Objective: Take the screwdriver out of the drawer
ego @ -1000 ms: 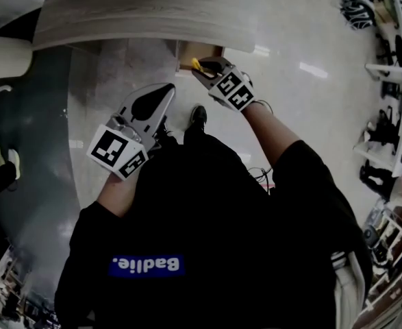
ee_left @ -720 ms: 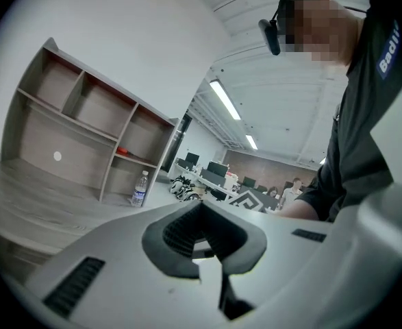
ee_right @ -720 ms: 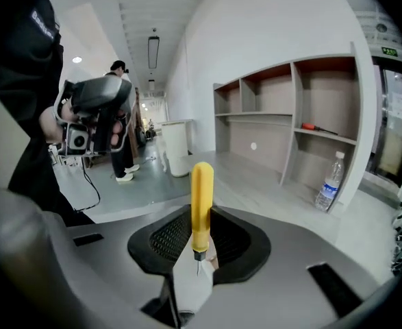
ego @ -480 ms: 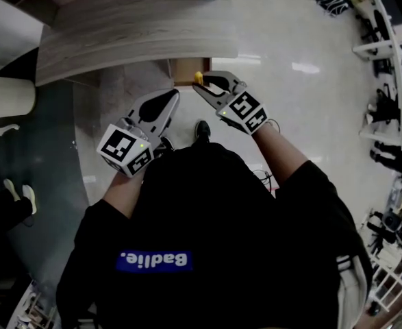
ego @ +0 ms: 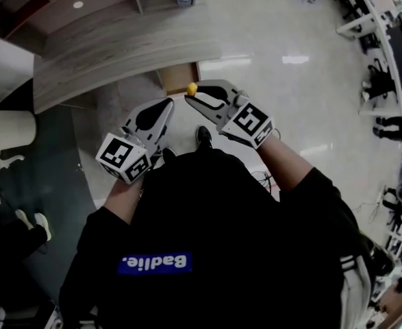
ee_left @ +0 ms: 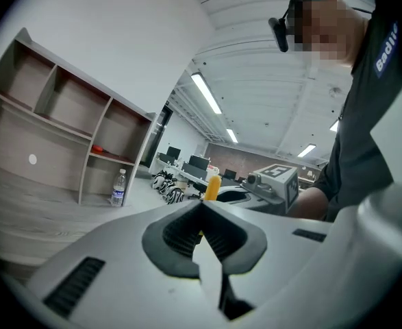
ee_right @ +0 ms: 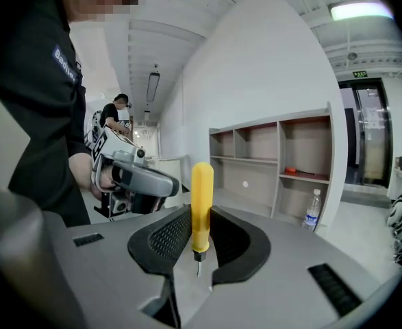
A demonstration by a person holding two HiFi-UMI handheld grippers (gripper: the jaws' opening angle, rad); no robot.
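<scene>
Left gripper (ego: 166, 105) jaws together, empty; right gripper (ego: 190, 98) clamped on screwdriver (ego: 192, 88); tips close together, forearms forward.

Overhead head view steeply down; both gripper views close, near-level, sharing shelf (ee_right: 283, 149).

Black top (ego: 214, 211), blue chest patch (ego: 154, 262) with white lettering, sleeves (ego: 303, 184) ending above forearms, black shoe (ego: 202, 136), left gripper (ego: 170, 102) and right gripper (ego: 189, 96) pale grey shells, black ribbed pads (ee_right: 166, 237), white cubes (ego: 252, 123) bearing black square markers
</scene>
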